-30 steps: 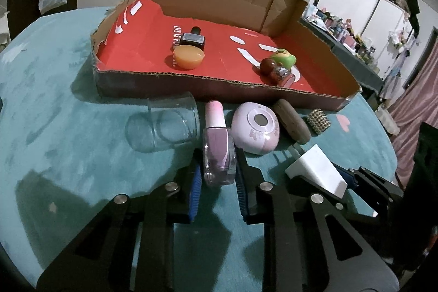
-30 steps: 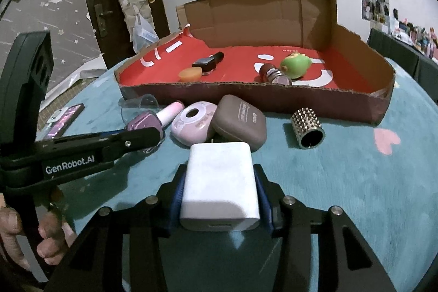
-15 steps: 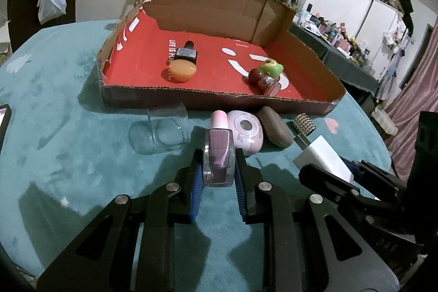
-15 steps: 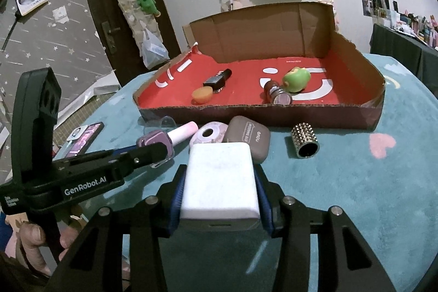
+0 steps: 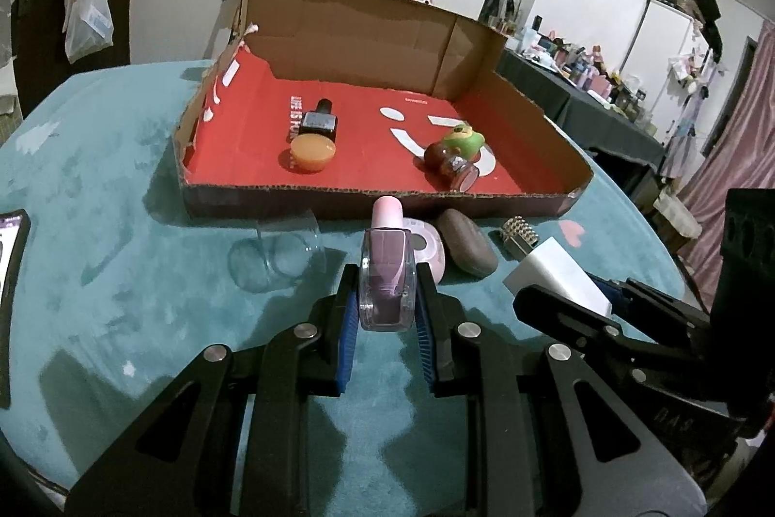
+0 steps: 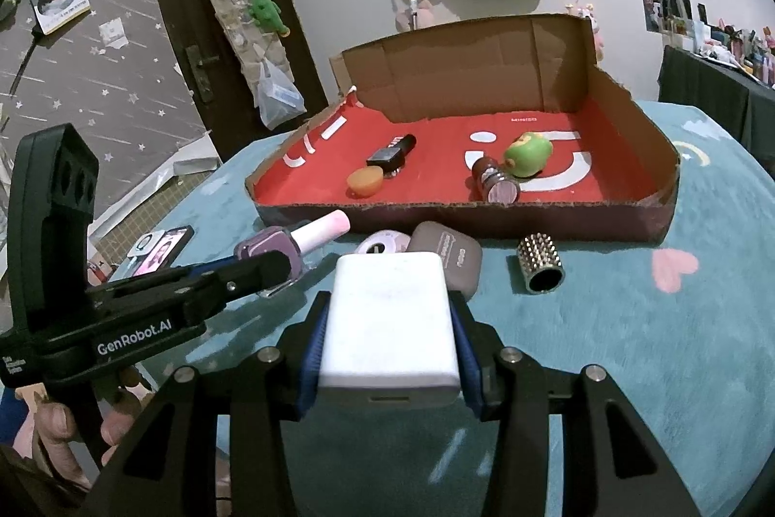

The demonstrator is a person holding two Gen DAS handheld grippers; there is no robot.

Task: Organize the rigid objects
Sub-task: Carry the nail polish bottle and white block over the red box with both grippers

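Note:
My left gripper (image 5: 386, 299) is shut on a purple nail polish bottle (image 5: 387, 274) with a pink cap, held above the teal tablecloth; the bottle (image 6: 286, 245) also shows at the left of the right wrist view. My right gripper (image 6: 390, 333) is shut on a white rectangular box (image 6: 390, 323), seen as the white box (image 5: 557, 279) in the left wrist view. Ahead lies an open cardboard tray (image 5: 378, 197) with a red floor. It holds a black bottle (image 5: 319, 122), an orange lid (image 5: 312, 151), a green toy (image 5: 465, 141) and a brown jar (image 5: 450, 165).
In front of the tray's near wall lie a clear glass on its side (image 5: 281, 255), a pink round case (image 5: 426, 245), a brown oval case (image 5: 465, 248) and a studded metal cylinder (image 6: 540, 267). A phone (image 6: 160, 248) rests at the table's left edge. A hand (image 6: 63, 425) grips the left handle.
Both grippers have risen with their objects; the tray and the loose items now look farther away and lower in view. Neither grip has changed.

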